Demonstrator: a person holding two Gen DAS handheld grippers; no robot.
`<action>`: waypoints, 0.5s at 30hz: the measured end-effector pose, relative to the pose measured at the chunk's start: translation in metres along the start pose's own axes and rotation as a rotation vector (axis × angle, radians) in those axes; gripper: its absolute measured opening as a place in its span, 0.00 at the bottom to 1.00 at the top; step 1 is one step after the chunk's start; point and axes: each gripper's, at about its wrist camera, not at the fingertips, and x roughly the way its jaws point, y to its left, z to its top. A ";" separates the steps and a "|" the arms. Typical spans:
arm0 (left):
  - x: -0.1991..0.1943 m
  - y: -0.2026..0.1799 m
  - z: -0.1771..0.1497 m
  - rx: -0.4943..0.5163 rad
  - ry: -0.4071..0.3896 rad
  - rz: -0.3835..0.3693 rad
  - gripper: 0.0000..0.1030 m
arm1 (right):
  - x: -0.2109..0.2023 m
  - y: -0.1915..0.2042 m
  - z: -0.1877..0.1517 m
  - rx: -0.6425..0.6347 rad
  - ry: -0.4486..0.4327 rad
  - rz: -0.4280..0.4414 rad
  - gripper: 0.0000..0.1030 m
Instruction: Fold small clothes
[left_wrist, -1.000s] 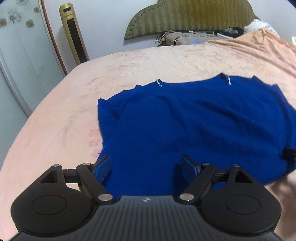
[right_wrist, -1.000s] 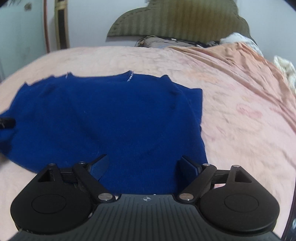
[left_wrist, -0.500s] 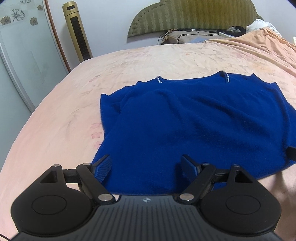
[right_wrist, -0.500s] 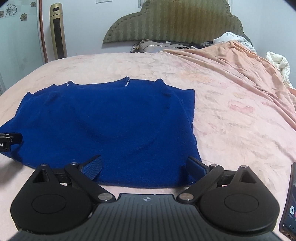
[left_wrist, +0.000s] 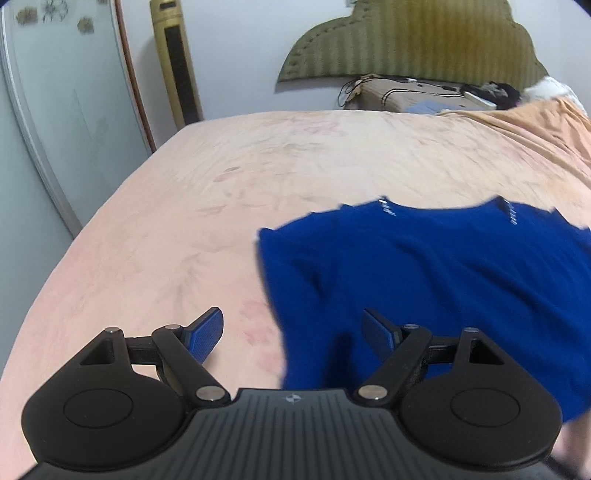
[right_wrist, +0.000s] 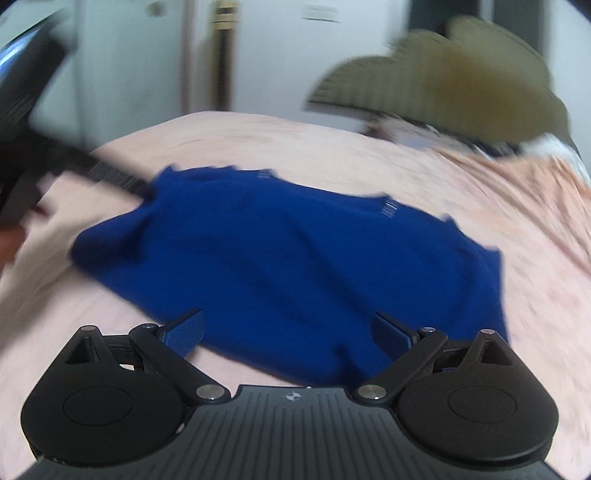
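A dark blue sweater (left_wrist: 443, 280) lies flat on the pink bed sheet (left_wrist: 184, 221), neckline toward the headboard. My left gripper (left_wrist: 291, 321) hovers open at the sweater's left edge, its left finger over bare sheet and its right finger over the knit. In the tilted, blurred right wrist view the sweater (right_wrist: 295, 266) fills the middle, and my right gripper (right_wrist: 288, 321) stands wide open above its near hem with nothing pinched. The left gripper's (right_wrist: 33, 147) black body shows as a blur at the upper left there.
A green padded headboard (left_wrist: 424, 44) stands at the far end, with pillows and cables (left_wrist: 417, 96) below it. An orange blanket (left_wrist: 535, 140) is bunched at the right. A gold tower fan (left_wrist: 177, 66) and a glass door (left_wrist: 48, 110) stand left of the bed.
The left gripper has slid left, so the sweater now sits to the right in its view. The right gripper has rolled and swung across the hem, its jaws a little wider. Both views are blurred.
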 end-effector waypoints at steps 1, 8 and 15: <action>0.009 0.007 0.005 -0.010 0.017 -0.011 0.79 | 0.002 0.010 0.002 -0.041 -0.005 0.004 0.95; 0.057 0.049 0.027 -0.176 0.085 -0.190 0.79 | 0.012 0.067 0.010 -0.249 -0.015 -0.010 0.95; 0.102 0.069 0.041 -0.274 0.186 -0.383 0.79 | 0.030 0.102 0.006 -0.364 -0.022 -0.037 0.93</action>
